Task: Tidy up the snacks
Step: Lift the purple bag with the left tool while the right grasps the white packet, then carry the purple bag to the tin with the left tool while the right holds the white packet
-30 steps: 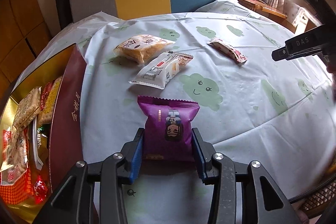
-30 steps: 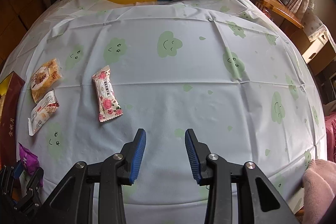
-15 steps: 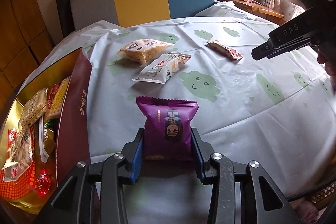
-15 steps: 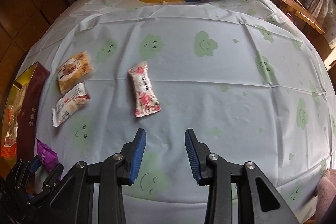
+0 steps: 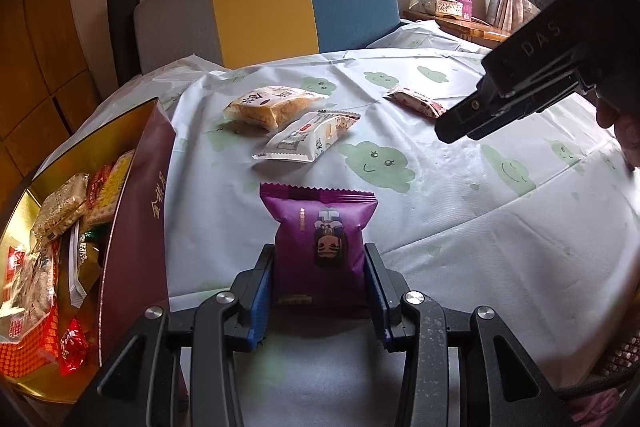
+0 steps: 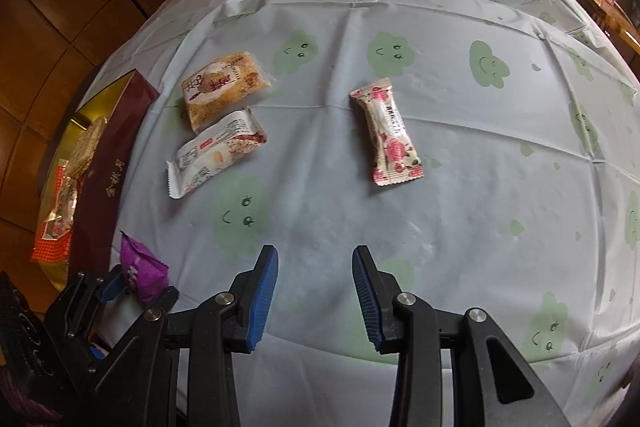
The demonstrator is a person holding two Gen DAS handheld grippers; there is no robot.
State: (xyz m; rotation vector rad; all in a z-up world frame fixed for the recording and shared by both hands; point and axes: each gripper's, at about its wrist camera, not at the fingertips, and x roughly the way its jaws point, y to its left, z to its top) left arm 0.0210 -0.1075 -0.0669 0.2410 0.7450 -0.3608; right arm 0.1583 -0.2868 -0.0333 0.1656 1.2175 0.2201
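Note:
My left gripper (image 5: pixel 319 259) is shut on a purple snack packet (image 5: pixel 320 239) and holds it just above the table, right of the open maroon and gold box (image 5: pixel 136 211); it also shows in the right wrist view (image 6: pixel 138 273). On the cloth lie an orange-brown packet (image 6: pixel 222 85), a white packet (image 6: pixel 214 153) and a pink floral packet (image 6: pixel 388 137). My right gripper (image 6: pixel 316 267) is open and empty, above the cloth short of the pink packet. It shows in the left wrist view (image 5: pixel 460 129).
The box holds several snack packets (image 5: pixel 48 247). The round table has a pale cloth with green clouds (image 6: pixel 440 227). A grey, yellow and blue chair (image 5: pixel 264 7) stands behind it. A side table with a tissue box (image 5: pixel 448 3) is at the far right.
My left gripper has lifted and drawn back a little with the purple packet. My right gripper has moved left, closer to the pink packet and the left gripper.

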